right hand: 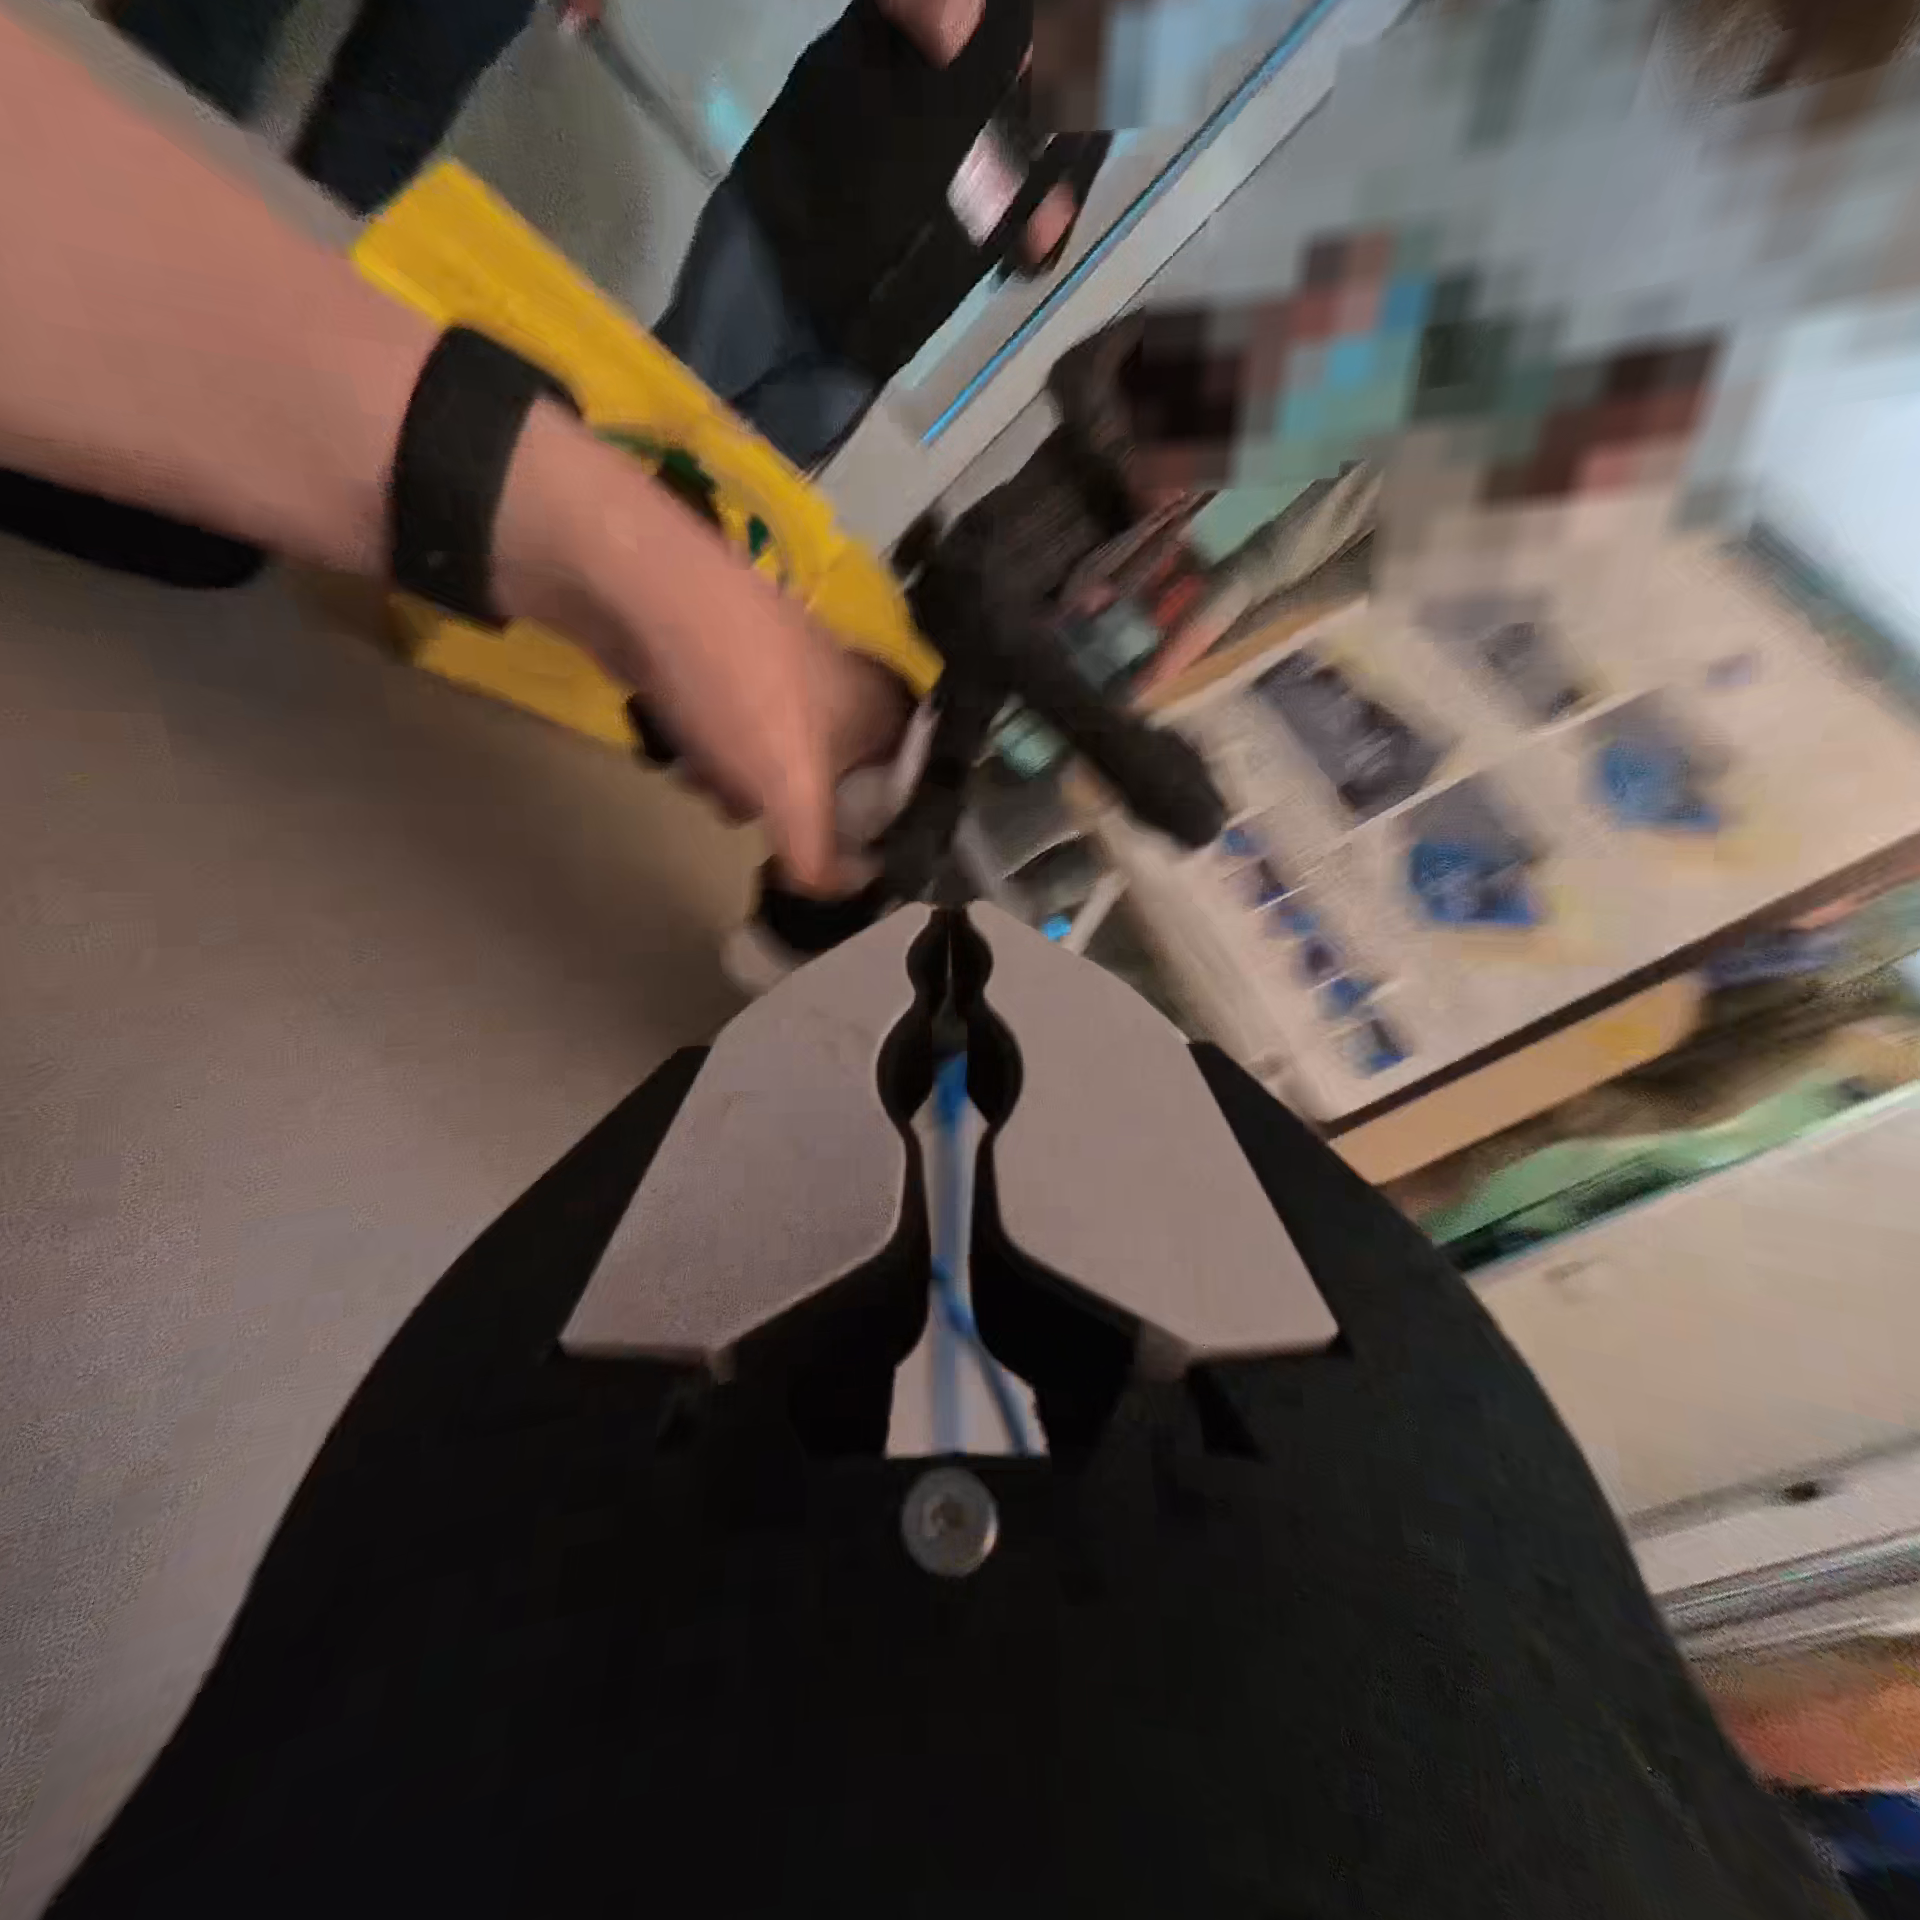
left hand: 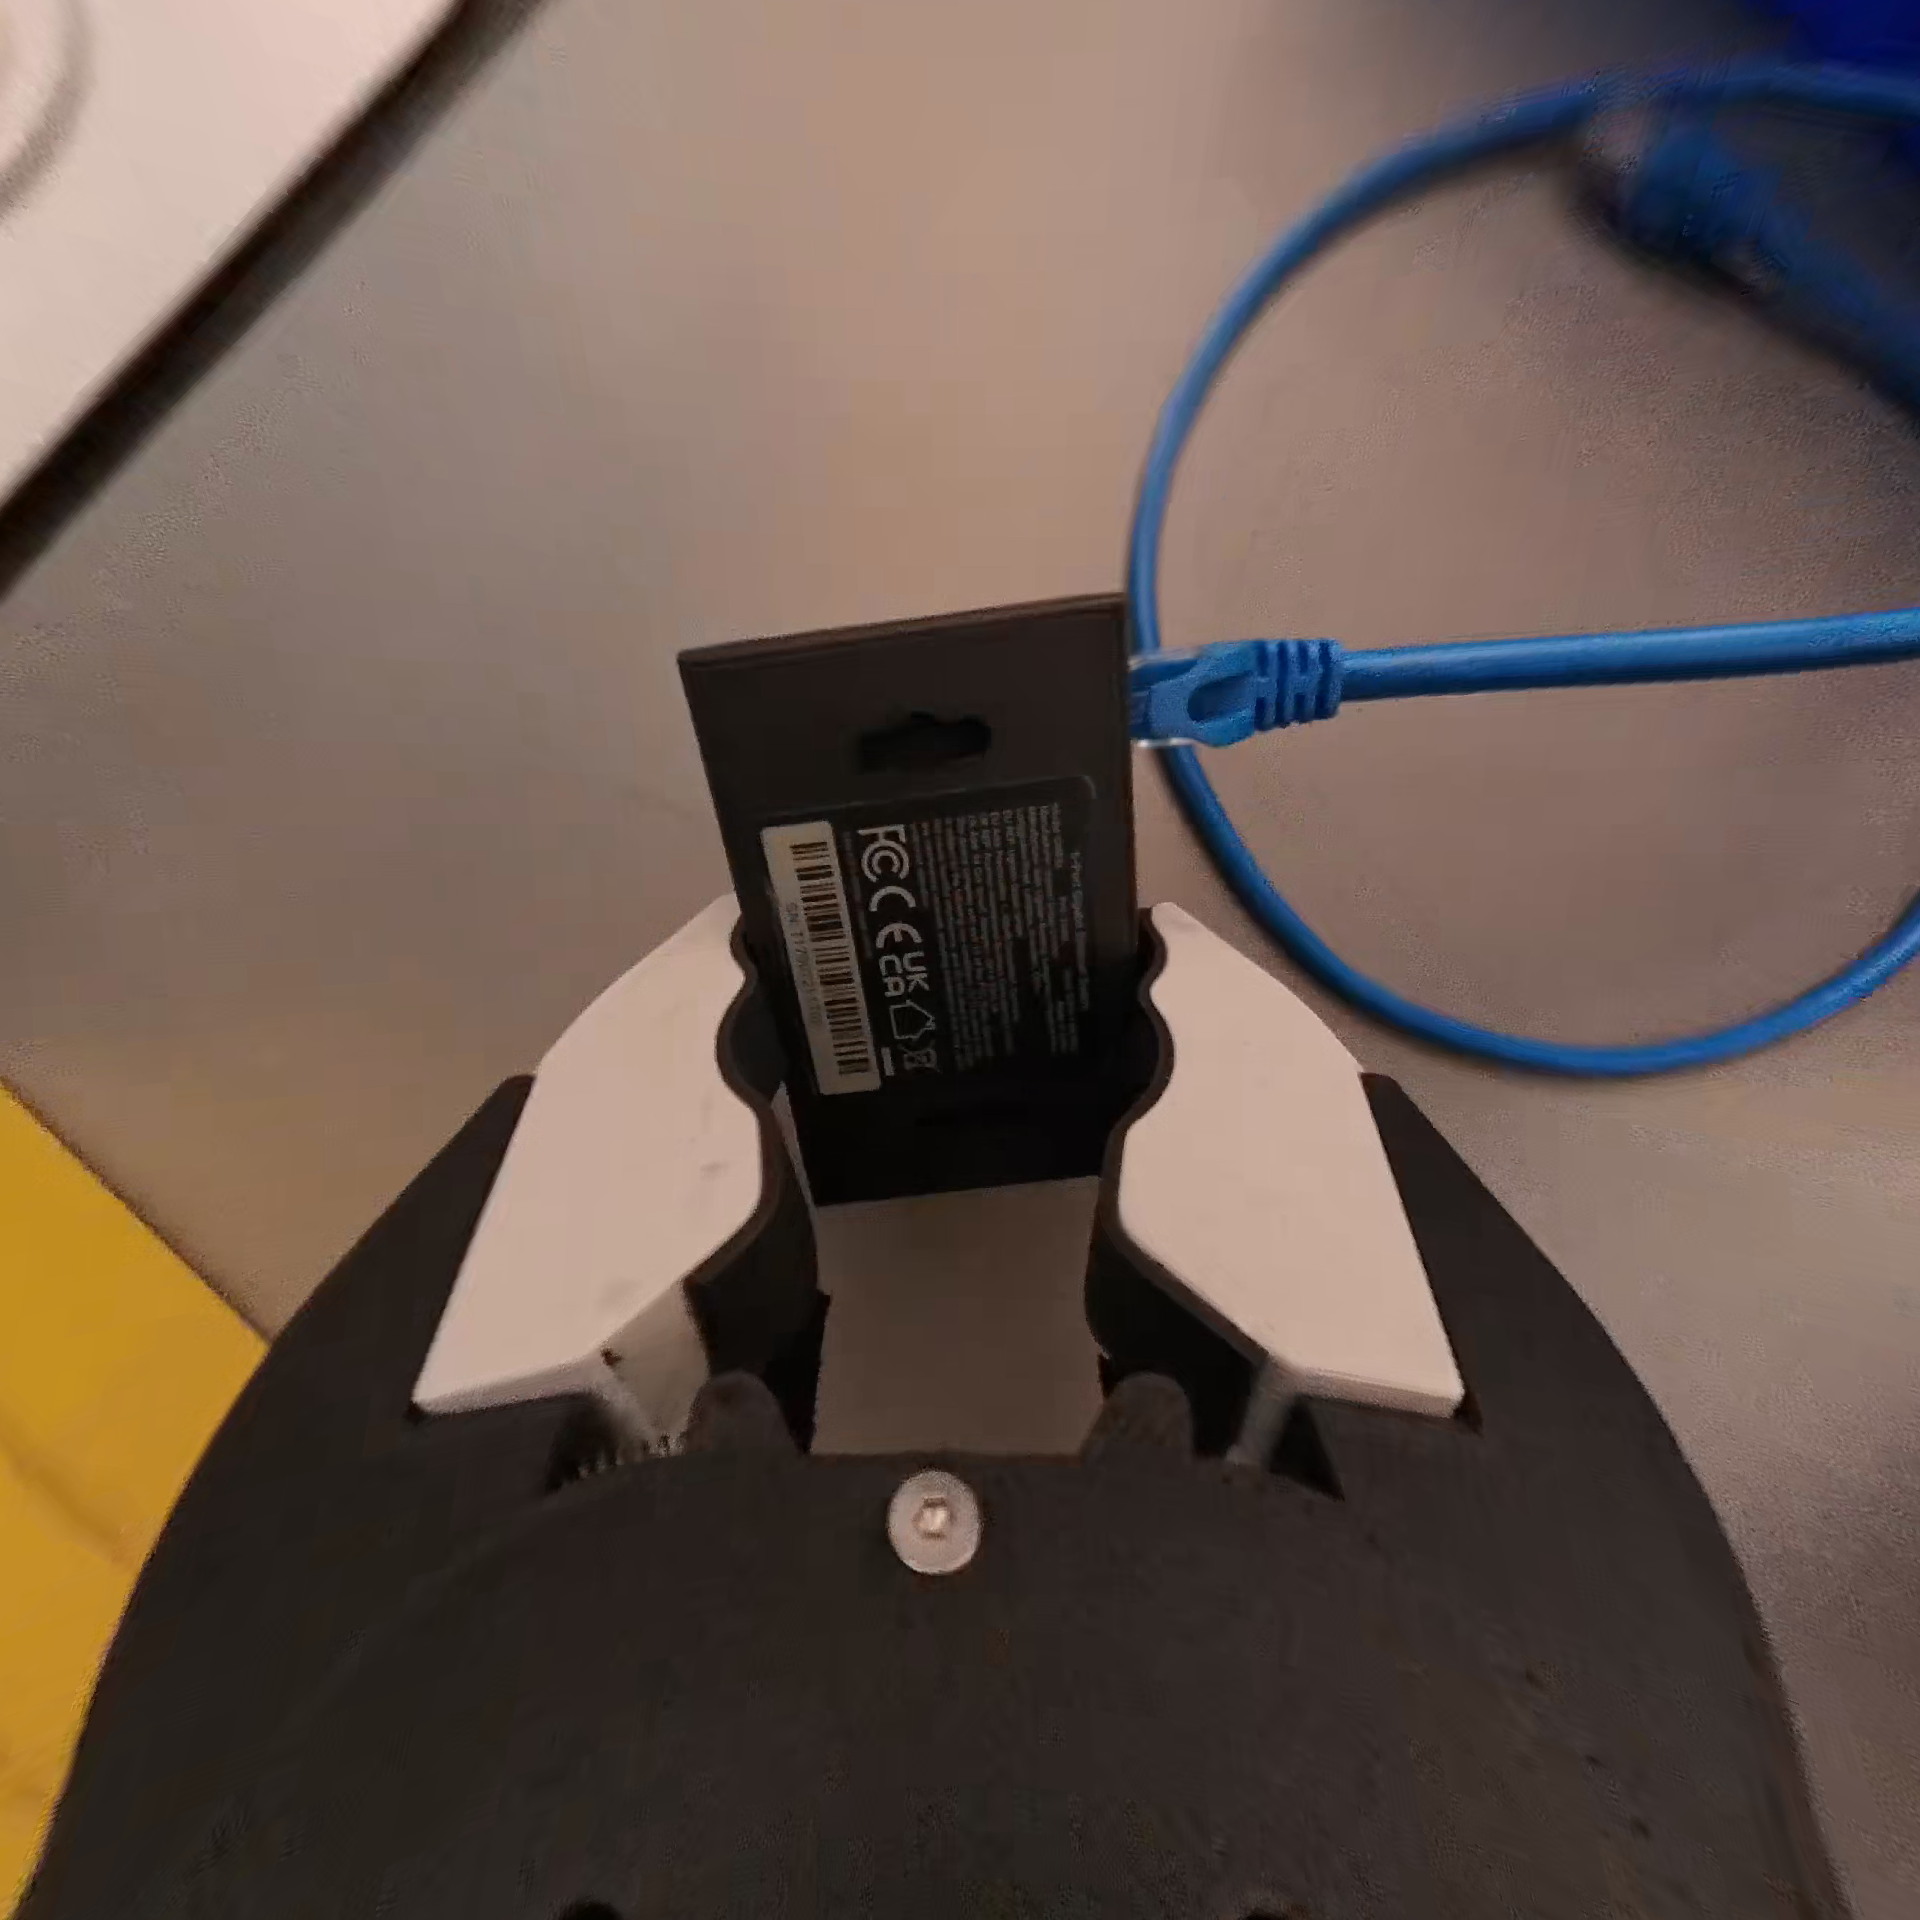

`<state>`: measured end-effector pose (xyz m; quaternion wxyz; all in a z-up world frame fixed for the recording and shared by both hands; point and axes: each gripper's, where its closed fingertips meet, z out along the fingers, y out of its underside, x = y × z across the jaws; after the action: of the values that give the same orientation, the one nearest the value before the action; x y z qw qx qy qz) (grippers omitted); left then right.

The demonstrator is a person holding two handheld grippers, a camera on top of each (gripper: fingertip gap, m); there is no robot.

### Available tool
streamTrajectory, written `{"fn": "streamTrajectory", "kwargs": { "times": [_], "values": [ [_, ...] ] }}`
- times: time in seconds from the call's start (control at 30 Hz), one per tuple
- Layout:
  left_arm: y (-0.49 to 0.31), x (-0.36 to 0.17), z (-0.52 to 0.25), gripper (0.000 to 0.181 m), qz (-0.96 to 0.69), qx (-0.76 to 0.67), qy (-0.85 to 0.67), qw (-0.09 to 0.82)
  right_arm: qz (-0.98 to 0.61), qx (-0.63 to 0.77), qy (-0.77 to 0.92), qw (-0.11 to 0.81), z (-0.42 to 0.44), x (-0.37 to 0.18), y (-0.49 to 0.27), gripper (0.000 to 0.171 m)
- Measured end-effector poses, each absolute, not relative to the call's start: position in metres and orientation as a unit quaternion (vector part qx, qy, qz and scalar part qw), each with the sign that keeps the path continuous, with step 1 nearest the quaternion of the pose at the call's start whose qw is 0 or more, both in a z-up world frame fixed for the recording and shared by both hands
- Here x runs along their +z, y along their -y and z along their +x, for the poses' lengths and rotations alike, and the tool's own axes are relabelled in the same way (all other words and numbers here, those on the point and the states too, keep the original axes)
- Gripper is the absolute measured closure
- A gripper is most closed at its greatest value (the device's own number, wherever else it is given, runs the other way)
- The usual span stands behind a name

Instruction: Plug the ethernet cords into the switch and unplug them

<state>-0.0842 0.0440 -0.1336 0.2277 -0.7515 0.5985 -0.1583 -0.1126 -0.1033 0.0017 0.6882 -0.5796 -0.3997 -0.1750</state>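
Note:
My left gripper (left hand: pixel 940 925) is shut on the black switch (left hand: pixel 914 790), held label side up above the grey table (left hand: pixel 727 416). A blue ethernet cord's plug (left hand: pixel 1216 691) sits at the switch's right edge, and its cord (left hand: pixel 1621 649) runs straight off to the right. My right gripper (right hand: pixel 951 920) has its jaws together, with the blue cord (right hand: pixel 951 1107) showing in the gap between the fingers. It points at the person's hand (right hand: pixel 665 623) on the yellow-handled left gripper (right hand: pixel 582 343). This view is blurred, and I cannot make out the switch in it.
A loop of blue cord (left hand: pixel 1164 436) lies on the table right of the switch. More blurred blue cord (left hand: pixel 1714 208) is bundled at the far right. A white sheet (left hand: pixel 156 187) lies far left. Shelves with boxes (right hand: pixel 1455 810) stand beyond the table edge.

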Motion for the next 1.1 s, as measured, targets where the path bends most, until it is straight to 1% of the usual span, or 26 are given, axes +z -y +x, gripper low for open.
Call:
{"fn": "streamTrajectory", "kwargs": {
  "times": [0.03,0.1,0.2,0.33,0.43,0.5,0.6,0.67,0.77,0.83,0.9,0.97,1.03,1.07,1.1],
  "values": [
    [-0.045,-0.141,-0.085,0.117,-0.752,-0.145,-0.603,0.223,-0.553,-0.195,0.399,0.704,-0.113,0.017,0.109,0.170],
    [-0.044,-0.153,-0.087,0.117,-0.754,-0.128,-0.609,0.210,-0.537,-0.197,0.384,0.725,-0.111,0.042,0.115,0.170],
    [-0.040,-0.164,-0.087,0.117,-0.760,-0.146,-0.606,0.184,-0.511,-0.194,0.376,0.748,-0.106,0.084,0.117,0.170],
    [-0.040,-0.163,-0.084,0.115,-0.754,-0.164,-0.607,0.188,-0.469,-0.226,0.377,0.766,-0.096,0.155,0.117,0.169],
    [-0.042,-0.159,-0.082,0.111,-0.748,-0.160,-0.611,0.203,-0.433,-0.206,0.354,0.803,-0.092,0.207,0.124,0.169],
    [-0.041,-0.153,-0.084,0.109,-0.745,-0.158,-0.615,0.206,-0.406,-0.188,0.337,0.828,-0.089,0.229,0.133,0.169],
    [-0.034,-0.138,-0.088,0.104,-0.743,-0.178,-0.614,0.196,-0.376,-0.173,0.322,0.851,-0.084,0.232,0.145,0.170],
    [-0.032,-0.119,-0.093,0.102,-0.743,-0.181,-0.612,0.203,-0.372,-0.177,0.332,0.849,-0.081,0.228,0.147,0.170],
    [-0.023,-0.065,-0.101,0.105,-0.727,-0.221,-0.603,0.243,-0.388,-0.180,0.343,0.836,-0.075,0.222,0.147,0.170],
    [-0.008,-0.016,-0.116,0.104,-0.705,-0.286,-0.596,0.256,-0.386,-0.184,0.341,0.837,-0.072,0.222,0.149,0.170],
    [-0.017,0.031,-0.147,0.109,-0.693,-0.313,-0.570,0.310,-0.386,-0.179,0.337,0.840,-0.068,0.224,0.151,0.170],
    [-0.058,0.060,-0.197,0.119,-0.697,-0.252,-0.536,0.404,-0.384,-0.177,0.338,0.841,-0.066,0.223,0.150,0.170],
    [-0.102,0.076,-0.244,0.124,-0.684,-0.184,-0.512,0.486,-0.385,-0.174,0.339,0.840,-0.064,0.222,0.147,0.170],
    [-0.117,0.075,-0.259,0.126,-0.677,-0.166,-0.516,0.498,-0.387,-0.170,0.340,0.840,-0.064,0.221,0.145,0.170],
    [-0.129,0.067,-0.270,0.128,-0.680,-0.155,-0.527,0.486,-0.389,-0.164,0.339,0.841,-0.063,0.220,0.143,0.170]
  ]
}}
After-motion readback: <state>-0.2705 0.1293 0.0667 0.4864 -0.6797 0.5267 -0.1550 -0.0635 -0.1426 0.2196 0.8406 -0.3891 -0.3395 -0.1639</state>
